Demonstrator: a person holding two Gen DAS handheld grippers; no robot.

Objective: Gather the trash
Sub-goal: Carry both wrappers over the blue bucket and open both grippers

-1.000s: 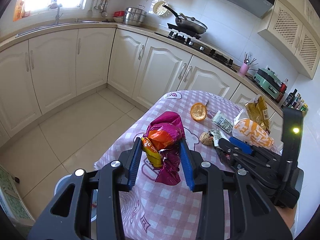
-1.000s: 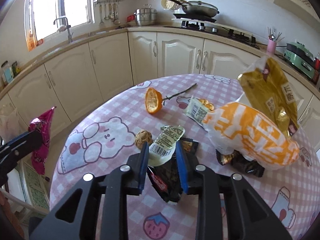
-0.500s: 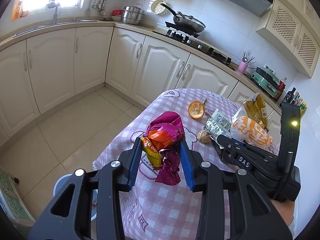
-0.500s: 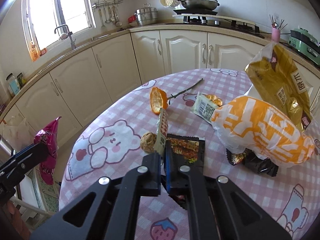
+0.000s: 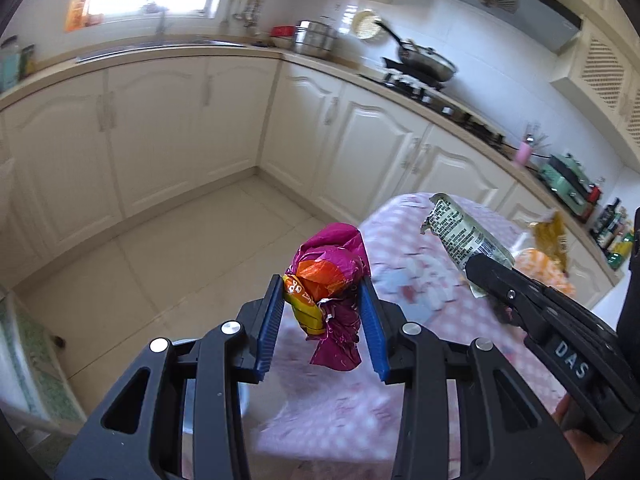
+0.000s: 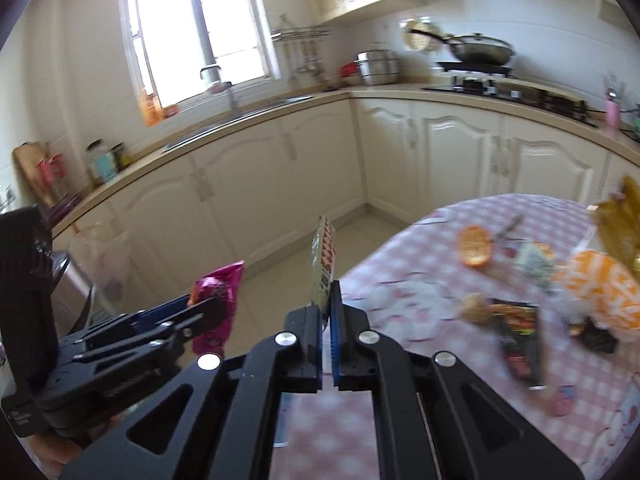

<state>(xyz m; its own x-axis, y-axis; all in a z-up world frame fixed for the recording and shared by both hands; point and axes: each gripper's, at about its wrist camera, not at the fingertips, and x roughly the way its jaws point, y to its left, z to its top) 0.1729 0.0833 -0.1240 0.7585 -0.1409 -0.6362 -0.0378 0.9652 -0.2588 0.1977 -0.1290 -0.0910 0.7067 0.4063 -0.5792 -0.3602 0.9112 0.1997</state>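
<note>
My left gripper [image 5: 323, 300] is shut on a crumpled magenta and orange wrapper [image 5: 332, 284], held in the air off the table's left edge. My right gripper [image 6: 328, 300] is shut on a flat pale green wrapper [image 6: 323, 264] that stands up edge-on between its pads; the left wrist view shows that wrapper [image 5: 460, 236] lifted above the pink checked table [image 5: 400, 280]. In the right wrist view the left gripper [image 6: 200, 308] with its magenta wrapper [image 6: 218, 304] is at lower left. A black wrapper [image 6: 518, 344], an orange peel [image 6: 474, 246] and a walnut [image 6: 474, 308] lie on the table.
An orange and white bag [image 6: 604, 288] and a yellow bag [image 6: 624, 228] sit at the table's right. A steel bin [image 6: 72, 292] lined with a clear bag stands at left by the cabinets. White cabinets [image 5: 160, 140] ring the tiled floor [image 5: 160, 260].
The right gripper closed on the pale green wrapper and lifted it off the table, swinging left. The left gripper, still holding the magenta wrapper, also swung left away from the table.
</note>
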